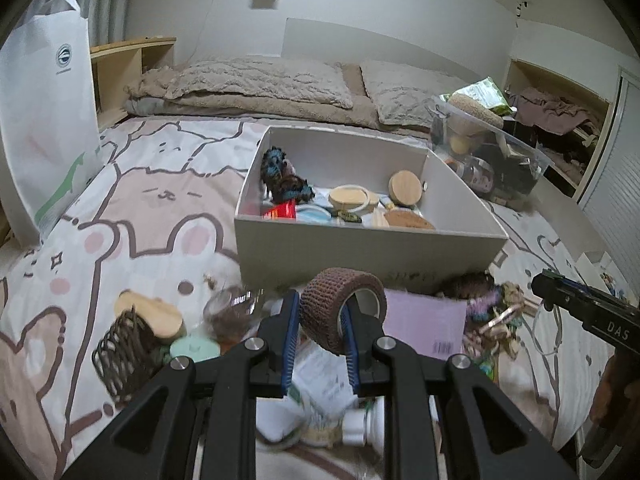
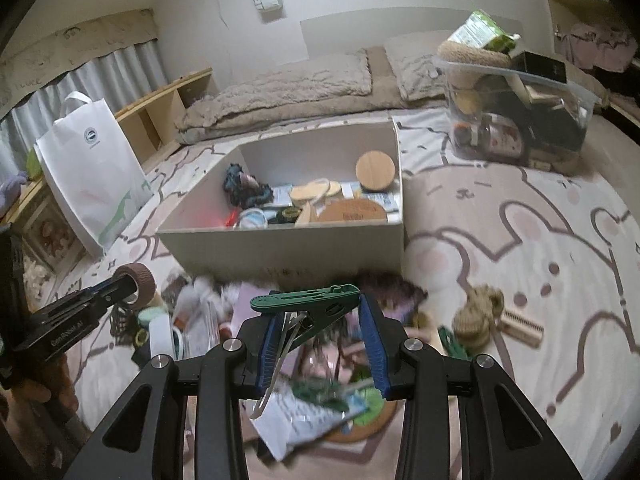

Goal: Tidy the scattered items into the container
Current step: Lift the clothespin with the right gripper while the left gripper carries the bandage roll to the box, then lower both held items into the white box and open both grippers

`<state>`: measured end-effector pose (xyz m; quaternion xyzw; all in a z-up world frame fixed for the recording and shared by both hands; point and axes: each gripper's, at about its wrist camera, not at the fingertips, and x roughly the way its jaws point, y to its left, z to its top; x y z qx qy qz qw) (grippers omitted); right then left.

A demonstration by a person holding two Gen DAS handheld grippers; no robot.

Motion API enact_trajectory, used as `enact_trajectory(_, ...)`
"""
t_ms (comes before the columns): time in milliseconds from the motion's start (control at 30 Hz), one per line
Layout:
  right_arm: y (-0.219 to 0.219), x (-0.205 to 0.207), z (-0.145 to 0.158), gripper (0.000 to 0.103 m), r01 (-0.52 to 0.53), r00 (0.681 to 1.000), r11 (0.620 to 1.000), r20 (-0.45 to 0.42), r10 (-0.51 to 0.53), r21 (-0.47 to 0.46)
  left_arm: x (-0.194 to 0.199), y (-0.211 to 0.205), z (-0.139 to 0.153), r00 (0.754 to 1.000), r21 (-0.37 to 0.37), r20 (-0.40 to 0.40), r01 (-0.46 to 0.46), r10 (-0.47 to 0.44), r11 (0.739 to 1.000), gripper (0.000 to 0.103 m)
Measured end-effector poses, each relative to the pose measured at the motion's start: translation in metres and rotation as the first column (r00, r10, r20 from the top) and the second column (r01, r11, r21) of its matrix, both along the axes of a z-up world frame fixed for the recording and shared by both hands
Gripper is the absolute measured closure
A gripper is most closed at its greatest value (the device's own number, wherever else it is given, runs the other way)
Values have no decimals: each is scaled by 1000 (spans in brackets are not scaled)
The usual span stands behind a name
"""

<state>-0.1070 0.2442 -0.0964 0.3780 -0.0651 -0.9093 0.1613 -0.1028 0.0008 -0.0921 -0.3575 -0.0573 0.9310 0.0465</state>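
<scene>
Scattered items (image 2: pixel 304 396) are seen heaped on the cartoon-bear bedspread (image 1: pixel 132 208) just in front of the open white box (image 1: pixel 360 246), among them papers, a pink card (image 1: pixel 424 320), a dark wire basket (image 1: pixel 124 354), a mint-green lid (image 1: pixel 195 349), a wooden disc (image 1: pixel 150 312) and a knotted rope bundle (image 2: pixel 478 316) lying a little apart to the right. Inside the box, a blue-and-brown scrunchie (image 1: pixel 280 176), round wooden lids (image 1: pixel 405 188), a cork coaster (image 1: pixel 408 220) and a red packet (image 1: pixel 282 211) are already gathered. A roll of brown elastic bandage (image 1: pixel 342 308) is clamped by the left gripper (image 1: pixel 320 328), one blue pad being set against the outside of the roll and the other pushed into its hollow core; the roll is held clear of the heap, short of the box's near wall. A green plastic clamp (image 2: pixel 306 298) is gripped crosswise by the right gripper (image 2: pixel 320 334), its jaws closed partway on the clamp, with the clamp's metal spring hanging between the blue pads above the clutter. A white tote bag (image 1: pixel 44 120) is stood upright at the left edge of the bed, and a clear plastic tub (image 2: pixel 520 112) packed with things is placed beyond the box to the right, near the beige pillows (image 1: pixel 260 80).
</scene>
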Motion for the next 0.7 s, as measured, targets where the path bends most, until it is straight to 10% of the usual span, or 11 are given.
enact_trajectory(700,-27,-97,23,64,-60,996,997,-70,63,52,-107,29,28,992,-42,-108,65,-69,997,82)
